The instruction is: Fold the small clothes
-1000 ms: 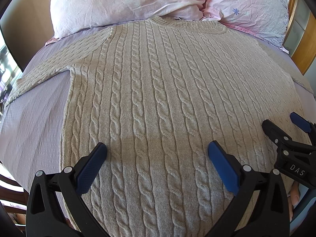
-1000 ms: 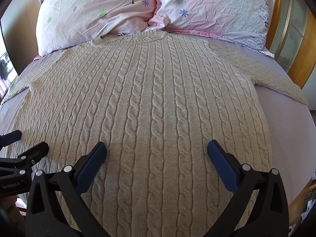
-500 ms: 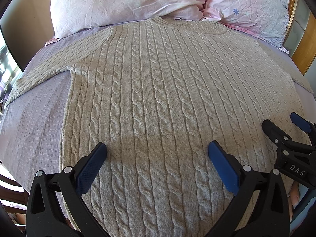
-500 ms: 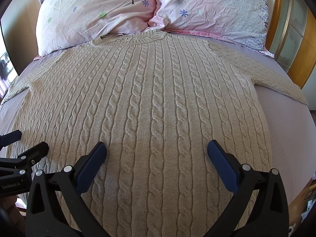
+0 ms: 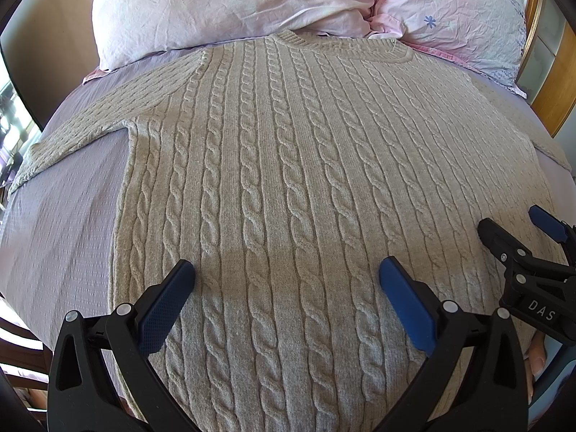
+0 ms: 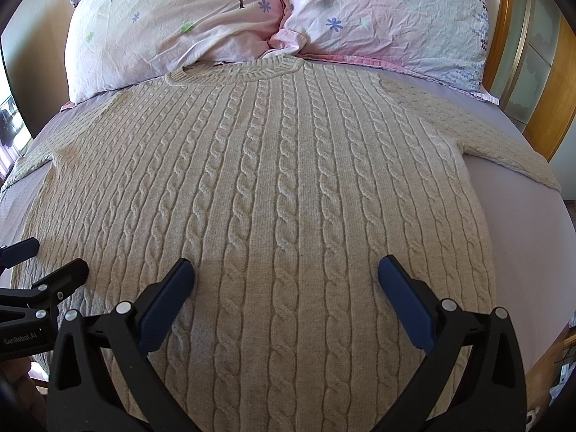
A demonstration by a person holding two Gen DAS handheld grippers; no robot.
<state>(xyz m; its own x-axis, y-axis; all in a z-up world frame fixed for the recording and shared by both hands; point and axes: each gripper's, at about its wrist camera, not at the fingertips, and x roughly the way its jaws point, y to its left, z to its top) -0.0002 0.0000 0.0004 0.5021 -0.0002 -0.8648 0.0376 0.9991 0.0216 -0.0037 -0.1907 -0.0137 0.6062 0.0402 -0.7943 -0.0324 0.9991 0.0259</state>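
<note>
Nothing is shifting from the frames of a second ago: both grippers are keeping the same hover over the hem end of the sweater, and the garment is lying as it was. The beige cable-knit sweater [image 5: 288,180] is spreading flat and face up on the lilac bed sheet [image 5: 61,237], its ribbed collar [image 6: 234,70] reaching up to the two pink floral pillows [image 6: 172,25] at the head of the bed, its sleeves stretching out to either side. The left gripper [image 5: 286,280] is hanging over the lower middle of the knit with its blue-padded fingers [image 5: 162,309] spread wide, holding nothing. The right gripper [image 6: 286,280] is doing the same just beside it, fingers wide apart and empty. A wooden headboard [image 6: 540,108] is showing at the right edge.
</note>
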